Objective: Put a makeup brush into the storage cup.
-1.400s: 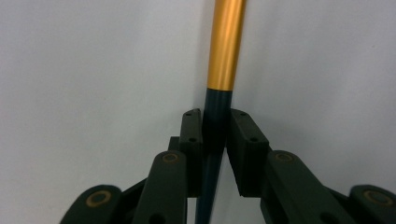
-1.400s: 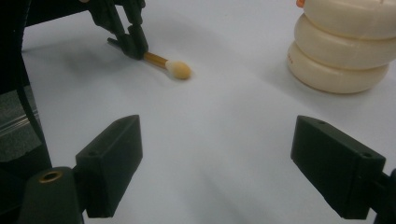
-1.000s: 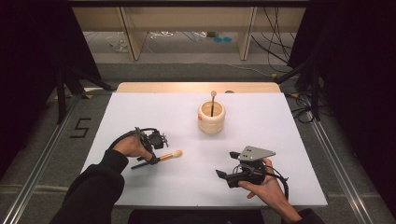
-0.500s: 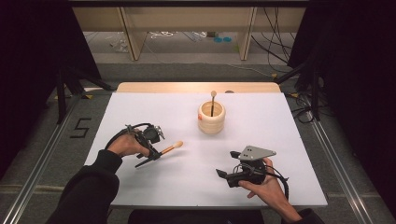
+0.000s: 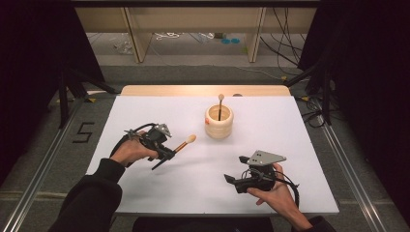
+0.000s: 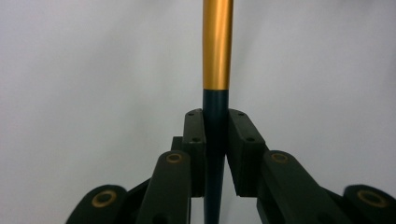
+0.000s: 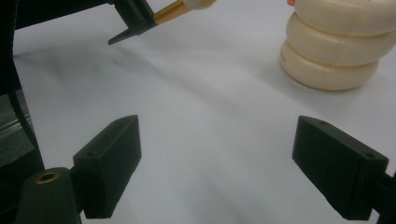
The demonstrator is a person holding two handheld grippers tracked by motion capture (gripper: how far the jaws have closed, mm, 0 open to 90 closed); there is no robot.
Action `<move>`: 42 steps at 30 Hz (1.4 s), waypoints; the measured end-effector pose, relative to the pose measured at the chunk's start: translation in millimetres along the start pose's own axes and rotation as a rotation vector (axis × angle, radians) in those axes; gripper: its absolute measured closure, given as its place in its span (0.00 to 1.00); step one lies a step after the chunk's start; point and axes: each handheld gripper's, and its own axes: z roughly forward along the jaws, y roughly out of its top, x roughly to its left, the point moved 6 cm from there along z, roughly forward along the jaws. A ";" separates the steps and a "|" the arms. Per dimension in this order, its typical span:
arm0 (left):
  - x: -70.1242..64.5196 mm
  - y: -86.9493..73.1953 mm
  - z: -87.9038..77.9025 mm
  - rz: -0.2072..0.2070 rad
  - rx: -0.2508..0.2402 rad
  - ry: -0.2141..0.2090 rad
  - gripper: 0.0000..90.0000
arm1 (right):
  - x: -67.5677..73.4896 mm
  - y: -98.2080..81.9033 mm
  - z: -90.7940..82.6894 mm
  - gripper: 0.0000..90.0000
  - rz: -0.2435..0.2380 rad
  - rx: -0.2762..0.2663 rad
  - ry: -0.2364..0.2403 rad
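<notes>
I am at a white table (image 5: pixel 290 125), a pair of tongs in each hand. My left tongs (image 5: pixel 164 151), at about nine o'clock from the table's middle, are clamped on the dark handle of a makeup brush (image 5: pixel 185 142). In the left gripper view its handle runs up between the jaws, gold band (image 6: pixel 217 44) just past them. A second ago the brush lay low by the table, nearly level; now it is lifted clear and tilted up, its pale tip aimed toward one o'clock, at the cream ribbed holder (image 5: pixel 219 122). That holder stands just past the middle at twelve o'clock, with another brush (image 5: pixel 220 104) already upright in it. So pick-up looks done, and what remains, I judge, is carrying the brush over and lowering it in. My right tongs (image 5: pixel 231 180), at five o'clock, are unchanged: jaws wide apart, holding nothing, resting low by the near edge.
</notes>
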 end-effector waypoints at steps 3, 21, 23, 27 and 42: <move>-1.8 4.9 -2.1 -0.004 -0.052 -0.013 0.87 | -0.1 -0.5 0.3 0.18 0.002 0.004 -0.002; -19.4 15.5 0.2 -0.130 -0.318 -0.031 0.87 | -0.4 1.5 0.6 0.18 0.013 -0.015 -0.005; -21.1 16.9 -0.4 -0.118 -0.324 -0.038 0.87 | 0.2 2.9 1.7 0.18 0.025 -0.026 -0.003; -25.1 21.6 -1.9 -0.115 -0.350 -0.047 0.87 | 0.3 5.2 1.1 0.18 0.030 -0.039 -0.003; -44.6 35.1 -1.5 -0.126 -0.452 -0.112 0.87 | -2.6 31.9 12.2 0.21 0.120 -0.193 0.034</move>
